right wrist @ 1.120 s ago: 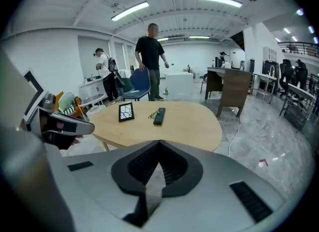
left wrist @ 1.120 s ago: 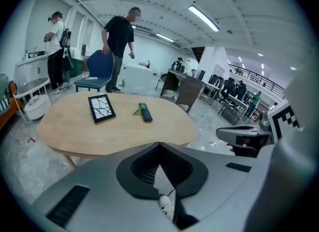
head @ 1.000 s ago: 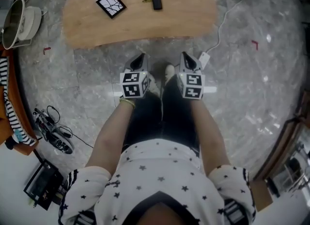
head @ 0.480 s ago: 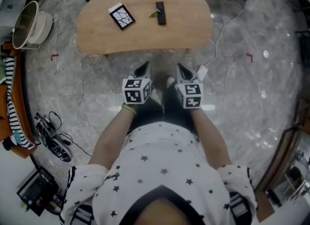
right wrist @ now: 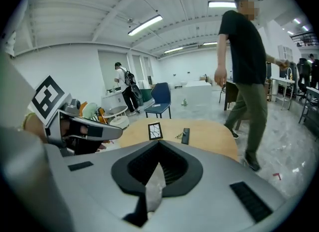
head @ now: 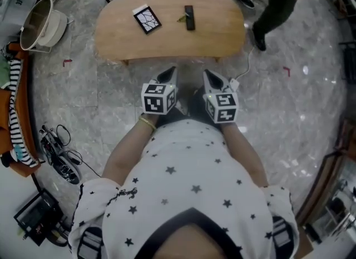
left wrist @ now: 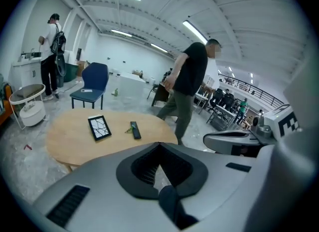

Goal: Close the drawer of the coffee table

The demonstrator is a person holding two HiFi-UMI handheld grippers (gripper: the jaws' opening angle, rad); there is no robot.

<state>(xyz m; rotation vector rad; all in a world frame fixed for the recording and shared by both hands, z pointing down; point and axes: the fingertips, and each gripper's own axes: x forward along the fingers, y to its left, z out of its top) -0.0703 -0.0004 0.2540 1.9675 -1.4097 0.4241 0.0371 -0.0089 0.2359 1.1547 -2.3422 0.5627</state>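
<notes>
On the grey marble floor (head: 289, 113), the oval light-wood coffee table (head: 167, 42) lies straight ahead, long axis crosswise. Your left gripper (head: 169, 72) and right gripper (head: 209, 74), closed and empty, hang equally near; no drawer shows.

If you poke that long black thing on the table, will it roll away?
Probably not. The long black thing looks flat-sided and lies flat on the coffee table, so it should slide, not roll. It looks small and stiff, so it is likely light. The table seems smooth, so it may skid easily.
</notes>
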